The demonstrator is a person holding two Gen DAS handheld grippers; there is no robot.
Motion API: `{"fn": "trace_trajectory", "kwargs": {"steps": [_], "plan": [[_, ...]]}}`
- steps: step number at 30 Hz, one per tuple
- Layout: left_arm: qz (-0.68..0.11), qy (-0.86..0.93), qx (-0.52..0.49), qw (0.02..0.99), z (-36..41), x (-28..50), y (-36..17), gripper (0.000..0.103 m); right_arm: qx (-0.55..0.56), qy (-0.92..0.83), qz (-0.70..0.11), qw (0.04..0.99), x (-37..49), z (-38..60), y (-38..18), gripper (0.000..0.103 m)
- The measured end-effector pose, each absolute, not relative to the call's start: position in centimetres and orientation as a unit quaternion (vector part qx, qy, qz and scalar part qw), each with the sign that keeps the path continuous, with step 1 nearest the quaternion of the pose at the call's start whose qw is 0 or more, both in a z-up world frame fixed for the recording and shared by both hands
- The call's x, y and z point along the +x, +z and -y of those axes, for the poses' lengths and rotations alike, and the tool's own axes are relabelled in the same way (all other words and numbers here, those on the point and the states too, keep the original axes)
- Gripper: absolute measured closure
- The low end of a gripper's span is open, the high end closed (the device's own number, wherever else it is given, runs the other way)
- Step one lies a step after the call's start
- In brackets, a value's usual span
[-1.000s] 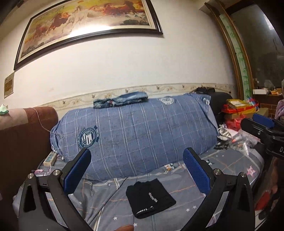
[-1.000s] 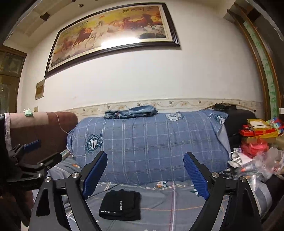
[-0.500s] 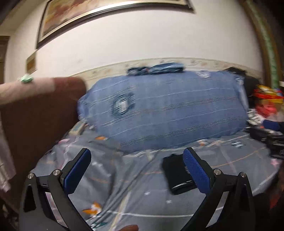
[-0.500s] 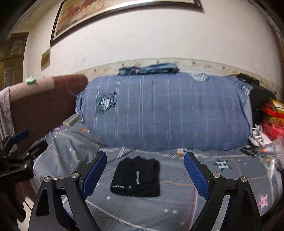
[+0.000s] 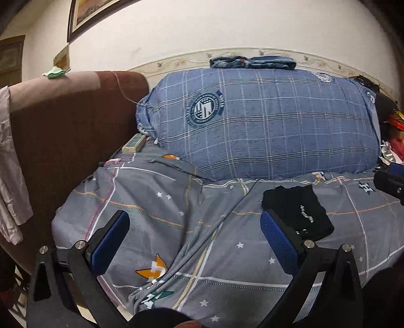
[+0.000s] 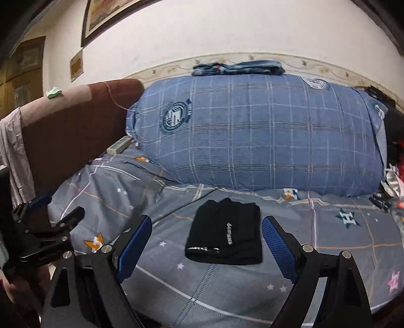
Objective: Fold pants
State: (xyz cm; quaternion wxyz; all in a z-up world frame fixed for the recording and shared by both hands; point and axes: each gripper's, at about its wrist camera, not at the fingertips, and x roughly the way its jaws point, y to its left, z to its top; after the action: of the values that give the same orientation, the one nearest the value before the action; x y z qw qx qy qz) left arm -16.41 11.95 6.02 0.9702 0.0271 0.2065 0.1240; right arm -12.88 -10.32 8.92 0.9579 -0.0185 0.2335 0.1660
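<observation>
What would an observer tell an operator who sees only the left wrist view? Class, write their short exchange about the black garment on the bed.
Operator: Is the near corner of the black pants clear? Something hides it here.
Observer: Yes. They lie whole on the bedsheet, nothing on them.
Operator: Is the right gripper open?
Observer: Yes, its jaws stand wide and empty, not touching the pants.

Painting [image 6: 108, 15] cropped; pants [image 5: 298, 214] corner behind claw.
</observation>
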Motion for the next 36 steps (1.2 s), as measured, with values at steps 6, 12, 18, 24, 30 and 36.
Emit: {"fn": "trace_trajectory", "kwargs": {"steps": [6, 12, 18, 24, 30, 36], "plan": [[-0.212, 0.123, 0.02, 0.969, -12.2, -15.9, 5.7, 0.0, -0.024, 0.171, -0.234, 0.957, -13.2, 9.7, 8.8, 0.013], [-0.224, 0.111, 0.027, 0.968, -11.7, -15.4, 5.2, 0.0, -0.025, 0.168, -0.251, 0.953, -12.7, 9.7, 8.0, 0.013], [-0.243, 0.098, 0.022, 0.965, -11.2, -14.7, 4.6, 0.0, -0.029, 0.169, -0.268, 0.948, -12.1, 9.6, 6.9, 0.013], [-0.253, 0.095, 0.023, 0.963, -10.8, -14.4, 4.0, 0.0, -0.03, 0.168, -0.277, 0.945, -11.6, 9.6, 6.2, 0.013], [-0.268, 0.086, 0.018, 0.959, -10.6, -13.9, 3.3, 0.0, -0.036, 0.169, -0.292, 0.941, -11.0, 9.3, 5.5, 0.013], [-0.291, 0.068, 0.008, 0.954, -10.2, -13.1, 2.4, 0.0, -0.043, 0.167, -0.298, 0.939, -10.7, 9.2, 5.0, 0.013]]}}
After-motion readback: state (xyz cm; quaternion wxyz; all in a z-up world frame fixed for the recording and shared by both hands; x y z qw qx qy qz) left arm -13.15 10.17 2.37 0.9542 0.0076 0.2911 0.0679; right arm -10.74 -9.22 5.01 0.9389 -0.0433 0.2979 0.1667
